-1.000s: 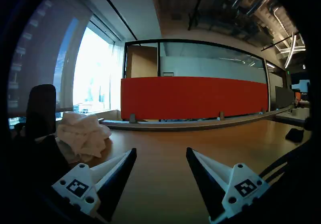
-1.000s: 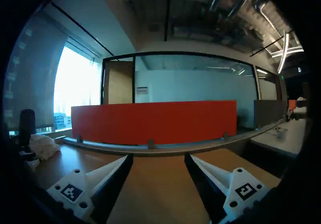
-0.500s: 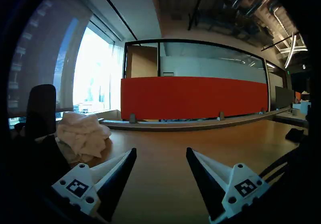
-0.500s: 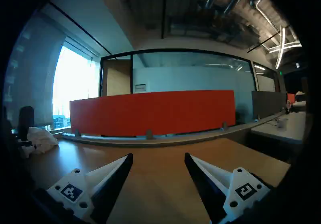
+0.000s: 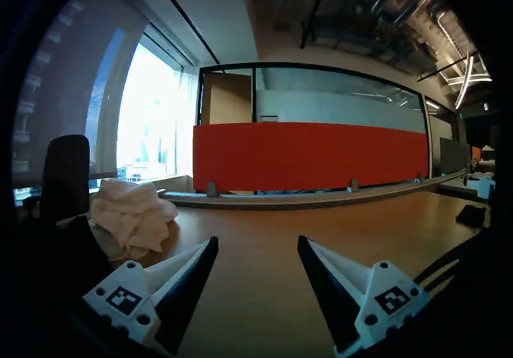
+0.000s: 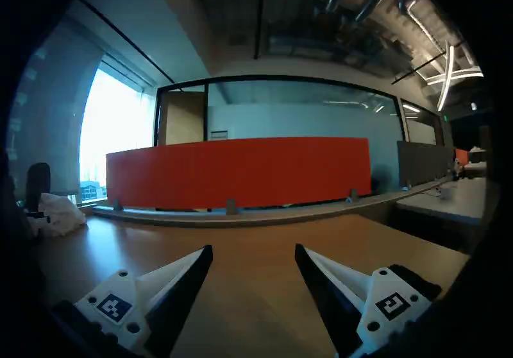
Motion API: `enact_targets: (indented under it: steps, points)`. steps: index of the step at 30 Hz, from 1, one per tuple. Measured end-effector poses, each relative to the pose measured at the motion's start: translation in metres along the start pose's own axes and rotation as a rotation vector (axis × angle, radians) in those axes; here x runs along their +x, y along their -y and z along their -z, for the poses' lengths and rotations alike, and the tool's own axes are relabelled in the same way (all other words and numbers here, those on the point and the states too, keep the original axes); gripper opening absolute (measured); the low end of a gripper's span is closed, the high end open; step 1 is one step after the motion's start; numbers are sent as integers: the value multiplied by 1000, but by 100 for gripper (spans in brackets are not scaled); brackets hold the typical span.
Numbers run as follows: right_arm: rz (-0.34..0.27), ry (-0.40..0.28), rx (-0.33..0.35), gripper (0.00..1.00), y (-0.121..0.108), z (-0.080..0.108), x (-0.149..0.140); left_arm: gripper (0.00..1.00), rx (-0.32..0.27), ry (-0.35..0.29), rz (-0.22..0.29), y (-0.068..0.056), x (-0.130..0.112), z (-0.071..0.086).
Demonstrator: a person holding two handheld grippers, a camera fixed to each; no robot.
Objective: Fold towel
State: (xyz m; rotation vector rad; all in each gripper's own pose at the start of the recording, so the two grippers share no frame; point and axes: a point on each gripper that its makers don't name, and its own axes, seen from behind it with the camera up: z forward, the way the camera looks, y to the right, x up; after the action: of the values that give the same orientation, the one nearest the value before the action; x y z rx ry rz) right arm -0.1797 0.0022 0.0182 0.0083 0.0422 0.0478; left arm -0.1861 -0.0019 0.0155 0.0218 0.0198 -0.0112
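A crumpled white towel (image 5: 133,215) lies in a heap on the wooden table (image 5: 269,236), ahead and to the left of my left gripper (image 5: 258,247). That gripper is open, low over the table, with nothing between its fingers. In the right gripper view the same towel (image 6: 59,213) appears small at the far left edge. My right gripper (image 6: 254,254) is open too, hovering over bare wood, far from the towel.
A red divider panel (image 5: 309,155) runs along the table's far edge. A dark office chair (image 5: 64,175) stands behind the towel by the window. A small black object (image 5: 471,215) lies on the table at the right. Another desk (image 6: 449,204) stands off to the right.
The right gripper has risen or tilted down, so more tabletop shows and the towel sits higher at the left edge. The left gripper has stayed still.
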Motion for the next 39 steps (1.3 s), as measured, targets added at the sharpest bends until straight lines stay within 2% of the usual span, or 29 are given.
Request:
enact_targets:
  steps: [18, 39]
  points:
    - [48, 22, 11, 100, 0, 0, -15, 92, 0, 0, 0, -1, 0, 0]
    - [46, 25, 17, 99, -1, 0, -17, 92, 0, 0, 0, 0, 0, 0]
